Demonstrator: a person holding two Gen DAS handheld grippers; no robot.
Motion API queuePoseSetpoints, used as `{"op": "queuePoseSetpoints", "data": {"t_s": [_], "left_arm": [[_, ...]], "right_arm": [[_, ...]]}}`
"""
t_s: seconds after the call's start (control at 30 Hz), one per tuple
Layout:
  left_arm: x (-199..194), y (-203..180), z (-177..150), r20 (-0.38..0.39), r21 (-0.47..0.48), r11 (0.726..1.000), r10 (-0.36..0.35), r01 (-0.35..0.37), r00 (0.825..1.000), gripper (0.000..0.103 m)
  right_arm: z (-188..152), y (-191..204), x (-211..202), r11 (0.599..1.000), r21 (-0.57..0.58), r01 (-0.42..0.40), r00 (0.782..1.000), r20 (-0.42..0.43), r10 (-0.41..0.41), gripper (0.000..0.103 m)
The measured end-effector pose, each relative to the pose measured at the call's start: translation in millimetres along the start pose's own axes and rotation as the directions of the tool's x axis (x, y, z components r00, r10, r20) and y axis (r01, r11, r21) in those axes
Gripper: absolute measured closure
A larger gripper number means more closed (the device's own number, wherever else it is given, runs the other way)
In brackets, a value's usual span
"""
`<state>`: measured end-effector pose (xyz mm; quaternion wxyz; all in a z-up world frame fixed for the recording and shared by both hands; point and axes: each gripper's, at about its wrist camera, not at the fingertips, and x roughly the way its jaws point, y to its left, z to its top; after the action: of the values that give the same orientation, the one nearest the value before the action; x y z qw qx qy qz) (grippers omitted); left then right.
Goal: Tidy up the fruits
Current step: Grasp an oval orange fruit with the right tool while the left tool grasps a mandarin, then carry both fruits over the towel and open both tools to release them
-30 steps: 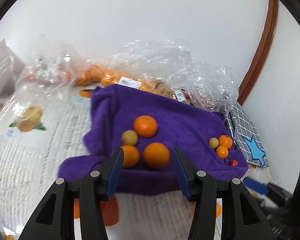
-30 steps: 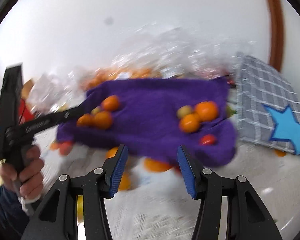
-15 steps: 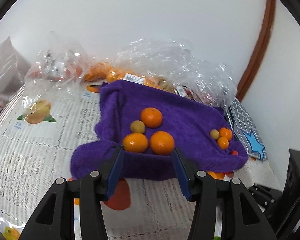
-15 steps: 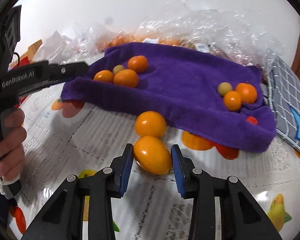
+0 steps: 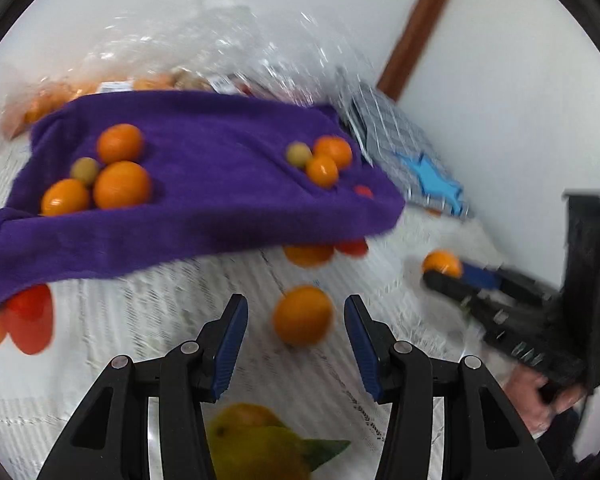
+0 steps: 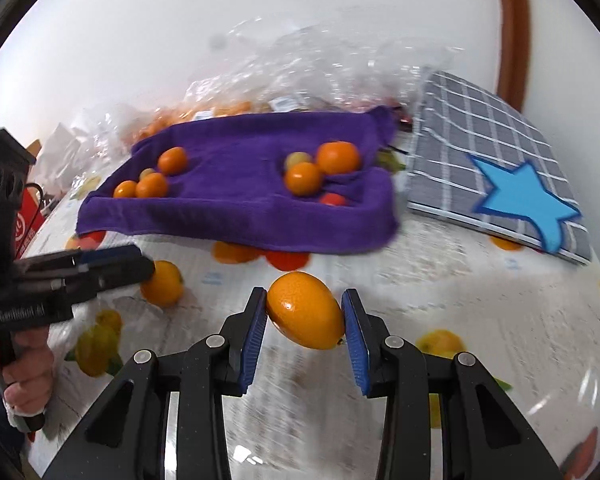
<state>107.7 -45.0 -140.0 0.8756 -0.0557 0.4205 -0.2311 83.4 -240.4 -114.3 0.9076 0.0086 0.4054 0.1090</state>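
Observation:
A purple towel [image 5: 204,184] [image 6: 236,196] lies on the table with two clusters of oranges and small fruits on it: one at the left [image 5: 120,184] [image 6: 152,184], one at the right [image 5: 324,160] [image 6: 320,168]. My right gripper [image 6: 304,312] is shut on an oval orange [image 6: 305,315] and holds it above the tablecloth; it also shows in the left wrist view [image 5: 440,268]. My left gripper [image 5: 292,320] is open around a loose orange [image 5: 303,314] [image 6: 162,282] on the table, not touching it.
Clear plastic bags of fruit [image 6: 300,68] pile up behind the towel by the white wall. A grey checked cushion with a blue star [image 6: 500,176] [image 5: 412,160] lies at the right. The tablecloth [image 6: 440,280] has printed fruit pictures.
My right gripper has closed on the oval orange and lifted it. My left gripper has swung right and down to bracket the loose orange in front of the towel.

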Motion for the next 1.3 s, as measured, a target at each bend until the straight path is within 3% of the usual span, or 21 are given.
{"op": "queuePoseSetpoints", "data": {"t_s": [0.03,0.1,0.17,0.37,0.67,0.8,1.07,1.3], "left_arm": [[4.5,-5.3,-2.2,-0.015,0.019,1.000,0.022,-0.021,1.000,0.056],[4.4,-11.8,-3.0,-0.009,0.043,0.997,0.068,-0.067,0.998,0.072],[0.6,-8.4,-3.0,0.010,0.019,0.999,0.034,-0.034,0.999,0.072],[-15.4,8.4,2.1,0.055,-0.037,0.998,0.060,-0.058,0.997,0.072],[-52.6,42.7,28.4,0.148,-0.092,0.989,0.130,-0.117,0.981,0.072],[-57.9,63.8,53.0,0.171,-0.102,0.978,0.200,-0.184,0.965,0.072],[-39.3,94.6,84.4,0.171,-0.133,0.962,0.260,-0.239,0.950,0.072],[-13.0,103.1,85.9,0.130,-0.141,0.953,0.286,-0.268,0.949,0.072]], "right_arm": [[-1.4,-5.2,-3.0,1.000,0.010,0.004,1.000,0.004,-0.004,0.065],[-4.0,-13.8,-7.9,1.000,0.026,0.010,1.000,0.010,-0.010,0.065],[-6.2,-19.3,-11.5,0.999,0.041,0.009,1.000,0.015,-0.010,0.065],[-2.8,-16.3,-15.0,0.999,0.036,-0.002,1.000,0.027,0.002,0.065],[26.2,6.3,-3.6,0.999,0.003,-0.049,0.998,0.045,0.049,0.065],[48.8,18.5,10.8,0.997,-0.019,-0.074,0.996,0.054,0.075,0.065],[91.7,35.8,51.6,0.996,-0.053,-0.079,0.996,0.037,0.081,0.065],[90.6,39.6,85.4,0.995,-0.035,-0.088,0.996,-0.022,0.088,0.065]]}}
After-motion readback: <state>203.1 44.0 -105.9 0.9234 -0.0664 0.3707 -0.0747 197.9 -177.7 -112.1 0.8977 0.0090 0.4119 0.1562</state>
